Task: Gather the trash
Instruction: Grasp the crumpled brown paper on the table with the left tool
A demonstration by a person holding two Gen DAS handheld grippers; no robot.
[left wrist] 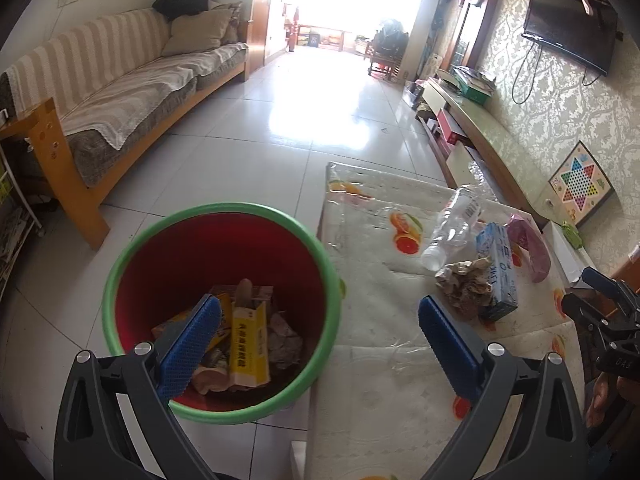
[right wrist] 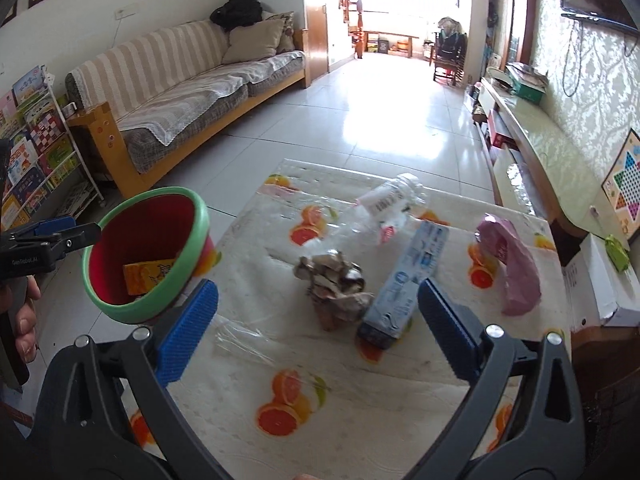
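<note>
Bin: red with a green rim (left wrist: pixel 224 216), on the floor beside the table (right wrist: pixel 360 420), cartons inside, right under the left gripper (left wrist: pixel 320 332).
Left gripper: jaws wide, nothing between them.
Trash: paper wad (right wrist: pixel 336 284), blue box (right wrist: pixel 408 284), bottle (right wrist: pixel 384 204), pink bag (right wrist: pixel 516 272), all on the table ahead of the right gripper (right wrist: pixel 318 332).
Right gripper: spread wide, empty; wad and box look clear of the pads, probably.

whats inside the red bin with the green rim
Inside the red bin: a yellow and white carton, crumpled paper and other scraps. The left gripper's fingers and the bin's wall cover the rest.
</note>
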